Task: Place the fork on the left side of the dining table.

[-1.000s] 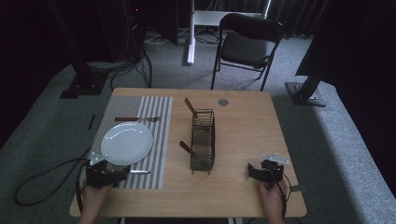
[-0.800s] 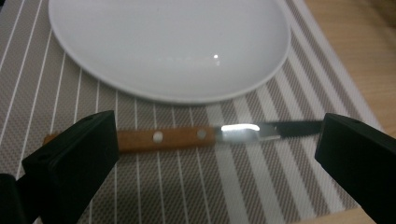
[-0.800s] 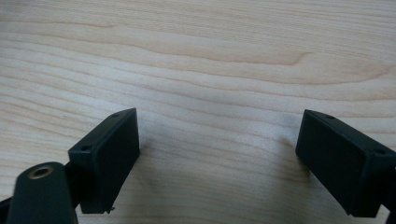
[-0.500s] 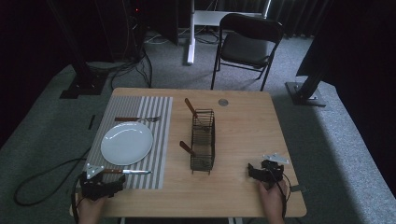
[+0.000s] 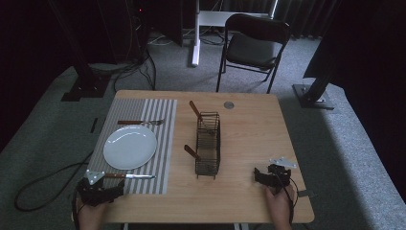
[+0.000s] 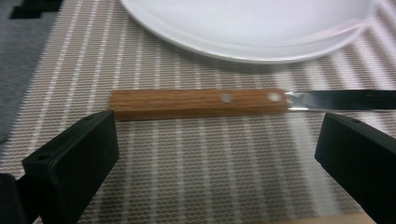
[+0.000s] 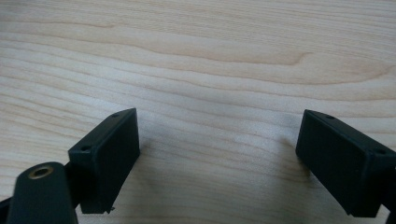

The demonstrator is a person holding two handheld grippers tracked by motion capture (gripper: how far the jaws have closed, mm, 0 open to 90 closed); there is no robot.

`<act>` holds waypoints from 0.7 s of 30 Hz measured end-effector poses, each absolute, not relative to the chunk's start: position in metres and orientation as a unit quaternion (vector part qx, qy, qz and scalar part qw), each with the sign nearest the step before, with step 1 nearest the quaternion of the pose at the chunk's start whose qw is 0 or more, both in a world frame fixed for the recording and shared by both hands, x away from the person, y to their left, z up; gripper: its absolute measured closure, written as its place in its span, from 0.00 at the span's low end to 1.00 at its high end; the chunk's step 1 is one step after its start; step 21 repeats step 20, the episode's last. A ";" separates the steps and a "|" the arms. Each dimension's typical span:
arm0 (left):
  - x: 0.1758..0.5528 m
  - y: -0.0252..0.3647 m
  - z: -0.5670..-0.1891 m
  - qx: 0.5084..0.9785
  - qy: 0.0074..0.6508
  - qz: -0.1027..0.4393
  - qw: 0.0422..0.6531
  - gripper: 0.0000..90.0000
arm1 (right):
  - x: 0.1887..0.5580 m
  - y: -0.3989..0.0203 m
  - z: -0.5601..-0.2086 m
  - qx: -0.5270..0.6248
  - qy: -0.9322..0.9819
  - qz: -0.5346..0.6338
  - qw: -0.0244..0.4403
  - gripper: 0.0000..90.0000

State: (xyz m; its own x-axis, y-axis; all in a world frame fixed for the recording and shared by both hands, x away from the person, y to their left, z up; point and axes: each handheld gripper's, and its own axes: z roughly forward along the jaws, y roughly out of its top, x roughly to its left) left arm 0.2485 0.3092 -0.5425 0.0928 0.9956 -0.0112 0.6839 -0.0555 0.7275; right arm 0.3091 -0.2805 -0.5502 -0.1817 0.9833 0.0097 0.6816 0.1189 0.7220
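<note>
Knife [image 6: 243, 100] lies on the striped mat [image 5: 160, 124], at its near edge, just beside the white plate [image 5: 130, 147]; wooden handle toward the left gripper [image 5: 98, 191], blade pointing right. That gripper sits at the table's [image 5: 249, 120] near left corner, jaws wide, holding nothing, the handle just ahead of them. The right gripper [image 5: 270, 177] rests on bare wood near the right corner, jaws wide too. A fork [image 5: 141, 122] lies beyond the plate; a wire rack [image 5: 208, 143] with wooden-handled utensils stands mid-table. Grey carpet, a folding chair [image 5: 253, 45] behind
</note>
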 end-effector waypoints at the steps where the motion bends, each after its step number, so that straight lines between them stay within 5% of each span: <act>1: 0.250 0.311 -0.544 0.678 0.621 0.261 0.295 0.00 | 0.309 -0.280 -0.550 0.590 0.706 0.305 0.248 0.15; 21: 0.252 0.308 -0.547 0.694 0.618 0.250 0.274 0.00 | 0.309 -0.281 -0.550 0.590 0.706 0.305 0.248 0.15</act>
